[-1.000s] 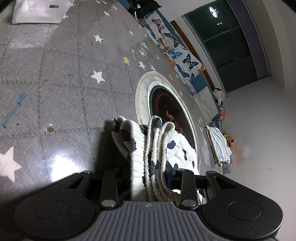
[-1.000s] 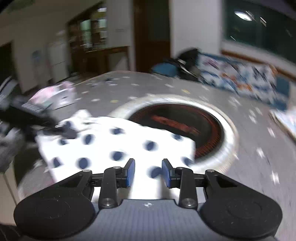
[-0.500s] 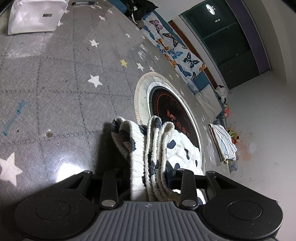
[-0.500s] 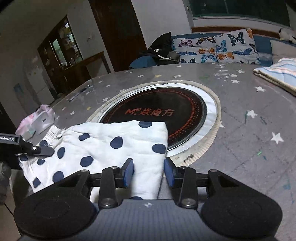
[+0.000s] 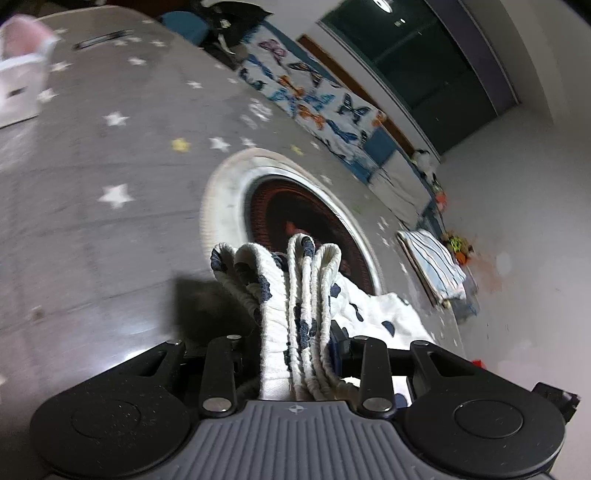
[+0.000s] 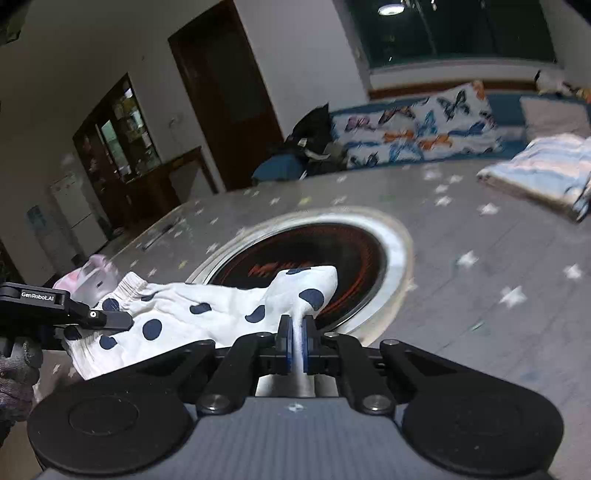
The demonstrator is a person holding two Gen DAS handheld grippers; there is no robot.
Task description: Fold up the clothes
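White navy-dotted cotton garment (image 6: 207,314): R gripper (image 6: 295,345) fingers just closed, pinching hem; L gripper (image 5: 293,347) clamps bunched waistband, seen only L view.

Walls: white (image 6: 314,74)
Window: dark (image 6: 461,33)
Door: brown (image 6: 229,96)
Bench: butterfly cushions (image 6: 417,125)
Light: ceiling lamp (image 6: 388,9)

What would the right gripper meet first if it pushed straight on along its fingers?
Probably the dotted garment it is already shut on; its corner bunches ahead of the right gripper. Beyond that lies the round hotplate in the table, though depth is unclear.
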